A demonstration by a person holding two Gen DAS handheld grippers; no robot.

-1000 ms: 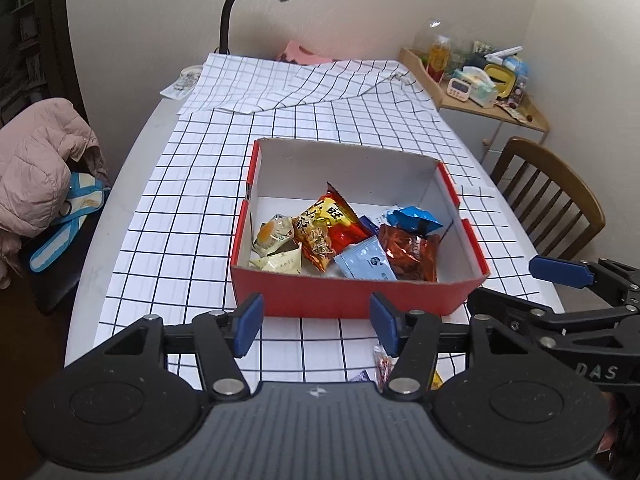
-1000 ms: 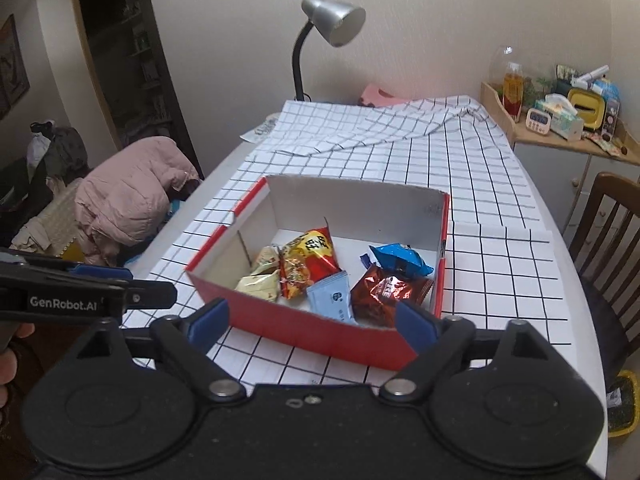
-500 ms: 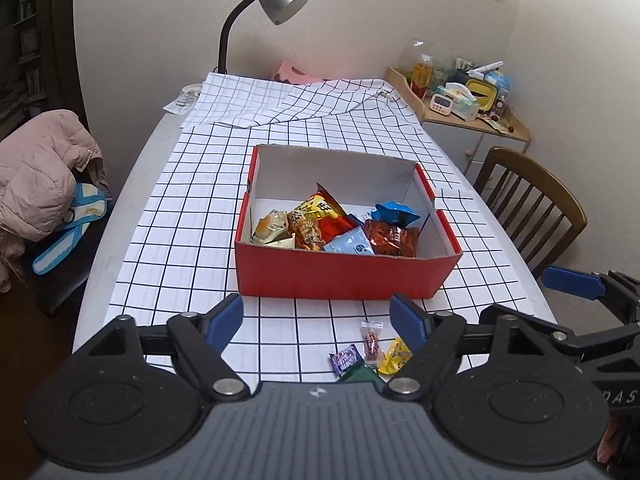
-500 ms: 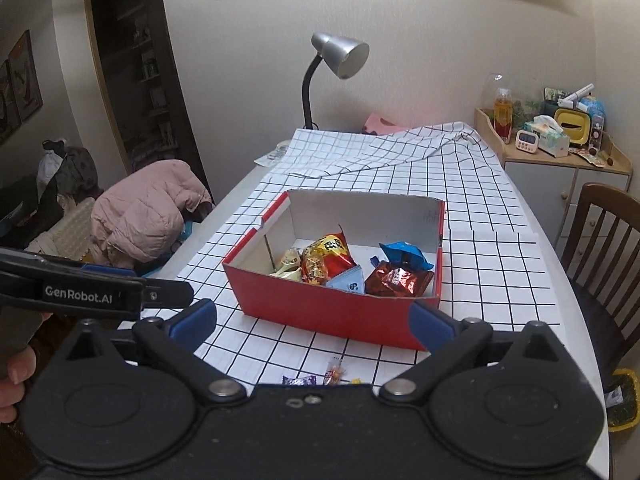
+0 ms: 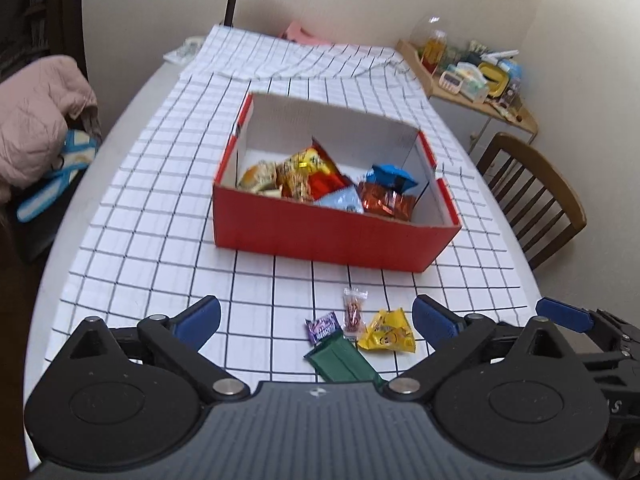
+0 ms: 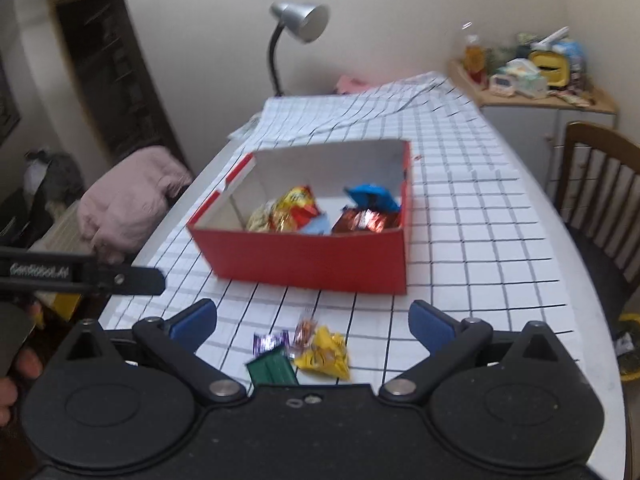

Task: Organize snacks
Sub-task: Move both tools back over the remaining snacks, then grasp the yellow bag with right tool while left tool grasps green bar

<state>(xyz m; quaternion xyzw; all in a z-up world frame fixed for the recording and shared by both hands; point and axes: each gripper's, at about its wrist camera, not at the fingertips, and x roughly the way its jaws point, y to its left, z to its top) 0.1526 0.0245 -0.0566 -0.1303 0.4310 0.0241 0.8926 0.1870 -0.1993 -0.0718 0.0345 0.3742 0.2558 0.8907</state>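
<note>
A red box (image 5: 332, 236) (image 6: 304, 260) with white inside walls stands mid-table and holds several snack packets. On the checked cloth in front of it lie a green packet (image 5: 344, 362) (image 6: 272, 369), a yellow packet (image 5: 388, 332) (image 6: 324, 354), a purple candy (image 5: 322, 328) (image 6: 270, 341) and a small clear packet (image 5: 354, 312) (image 6: 305, 330). My left gripper (image 5: 316, 318) is open and empty, just above the loose packets. My right gripper (image 6: 312, 322) is open and empty, over the same packets. The right gripper also shows at the right edge of the left wrist view (image 5: 576, 324).
A desk lamp (image 6: 300, 28) stands at the far end of the table. A wooden chair (image 5: 532, 188) is at the right side. A pink jacket (image 6: 128, 204) lies on a seat at the left. A cluttered side shelf (image 6: 536, 76) stands at the back right.
Both grippers have pulled back from the box and opened wider. The loose packets in front of the box have come into view between the fingers.
</note>
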